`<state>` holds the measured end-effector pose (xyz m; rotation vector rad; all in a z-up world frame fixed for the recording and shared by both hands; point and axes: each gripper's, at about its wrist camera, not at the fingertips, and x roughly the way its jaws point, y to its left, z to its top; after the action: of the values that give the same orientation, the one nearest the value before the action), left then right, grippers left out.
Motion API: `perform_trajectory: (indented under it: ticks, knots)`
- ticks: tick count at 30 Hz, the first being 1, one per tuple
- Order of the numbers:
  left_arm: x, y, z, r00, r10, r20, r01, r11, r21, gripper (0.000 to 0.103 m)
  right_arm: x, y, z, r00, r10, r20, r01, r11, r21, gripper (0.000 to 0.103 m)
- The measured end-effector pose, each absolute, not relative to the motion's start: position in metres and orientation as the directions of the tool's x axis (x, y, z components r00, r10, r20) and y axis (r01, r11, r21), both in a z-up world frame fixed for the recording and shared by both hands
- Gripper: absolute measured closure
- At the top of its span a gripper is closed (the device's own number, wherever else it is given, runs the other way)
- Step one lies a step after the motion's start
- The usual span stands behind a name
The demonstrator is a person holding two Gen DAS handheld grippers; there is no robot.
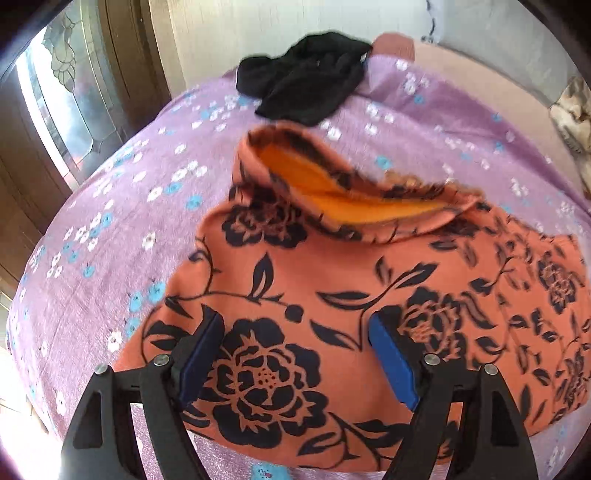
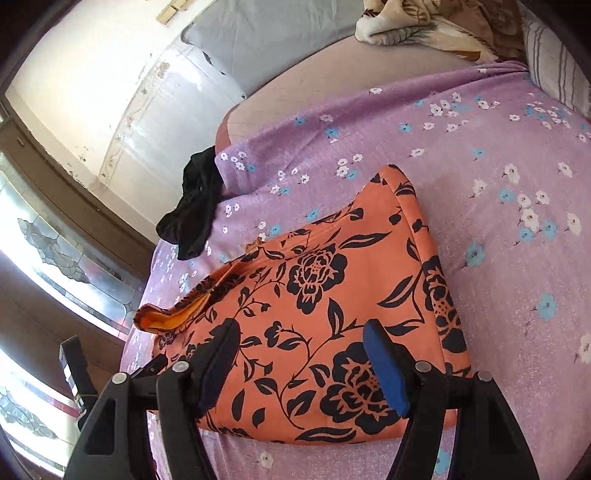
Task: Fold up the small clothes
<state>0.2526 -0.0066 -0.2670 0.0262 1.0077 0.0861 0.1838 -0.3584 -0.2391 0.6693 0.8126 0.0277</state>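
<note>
An orange garment (image 1: 314, 280) with a black flower print lies flat on the purple flowered bedspread (image 1: 110, 221). Its far hem (image 1: 325, 188) gapes and shows a bright orange inside. My left gripper (image 1: 295, 328) stands open just over the garment's near part, with only flat cloth between its blue pads. In the right wrist view the same garment (image 2: 332, 295) stretches away from me, its gaping hem (image 2: 166, 317) at the left. My right gripper (image 2: 303, 332) is open above the near end and pinches nothing.
A crumpled black garment (image 1: 306, 81) lies at the bedspread's far edge (image 2: 195, 206). A grey pillow (image 2: 266, 33), a striped pillow (image 2: 554, 66) and a bunched patterned blanket (image 2: 417, 26) sit at the bed's head. A leaded-glass door (image 1: 66, 92) stands beside the bed.
</note>
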Motion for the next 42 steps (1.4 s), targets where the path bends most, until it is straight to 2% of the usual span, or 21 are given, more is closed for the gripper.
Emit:
perform_trajectory:
  ticks: [3,5,9,14,16,18,21,24,28,34,38,42]
  knots:
    - [0.258,-0.012,-0.273,0.528,0.123,-0.84,-0.067,0.992,0.103,0.015,0.204,-0.364,-0.272,0.579,0.285,-0.764,0.32,0.782,0.534,0.032]
    - [0.26,-0.017,-0.272,0.528,0.14,-0.838,-0.049,0.99,0.134,0.015,0.209,-0.365,-0.282,0.564,0.294,-0.772,0.327,0.779,0.535,0.034]
    - [0.259,-0.014,-0.258,0.573,0.11,-0.812,-0.064,0.994,0.089,0.015,0.213,-0.362,-0.28,0.558,0.282,-0.78,0.309,0.802,0.511,0.032]
    - [0.246,-0.016,-0.235,0.664,0.06,-0.746,-0.043,0.998,0.042,0.015,0.205,-0.352,-0.249,0.689,0.212,-0.693,0.23,0.843,0.487,0.032]
    - [0.248,-0.024,-0.238,0.65,0.034,-0.759,-0.001,0.999,0.044,0.015,0.203,-0.343,-0.237,0.731,0.22,-0.646,0.17,0.858,0.484,0.032]
    - [0.251,-0.035,-0.247,0.615,0.014,-0.788,0.043,0.998,0.052,0.015,0.205,-0.334,-0.234,0.74,0.221,-0.636,0.144,0.871,0.47,0.033]
    - [0.253,-0.051,-0.267,0.525,-0.017,-0.851,0.085,0.996,0.032,0.015,0.217,-0.331,-0.25,0.674,0.217,-0.706,0.184,0.876,0.445,0.033]
    - [0.256,-0.057,-0.275,0.517,0.02,-0.856,0.077,0.995,0.07,0.011,0.228,-0.342,-0.279,0.561,0.212,-0.8,0.27,0.867,0.419,0.033]
    - [0.251,-0.049,-0.263,0.531,0.009,-0.847,0.034,0.999,0.032,0.011,0.223,-0.353,-0.277,0.586,0.256,-0.769,0.256,0.842,0.475,0.033]
    - [0.243,-0.008,-0.236,0.598,0.1,-0.795,-0.125,0.992,0.03,0.011,0.213,-0.343,-0.26,0.64,0.241,-0.73,0.202,0.864,0.462,0.033]
    - [0.245,0.025,-0.247,0.544,0.15,-0.826,-0.214,0.976,0.036,0.011,0.205,-0.314,-0.242,0.678,0.323,-0.66,0.058,0.872,0.486,0.033]
    - [0.251,0.042,-0.263,0.49,0.166,-0.856,-0.207,0.976,0.071,0.011,0.221,-0.275,-0.238,0.641,0.487,-0.594,-0.07,0.807,0.586,0.033]
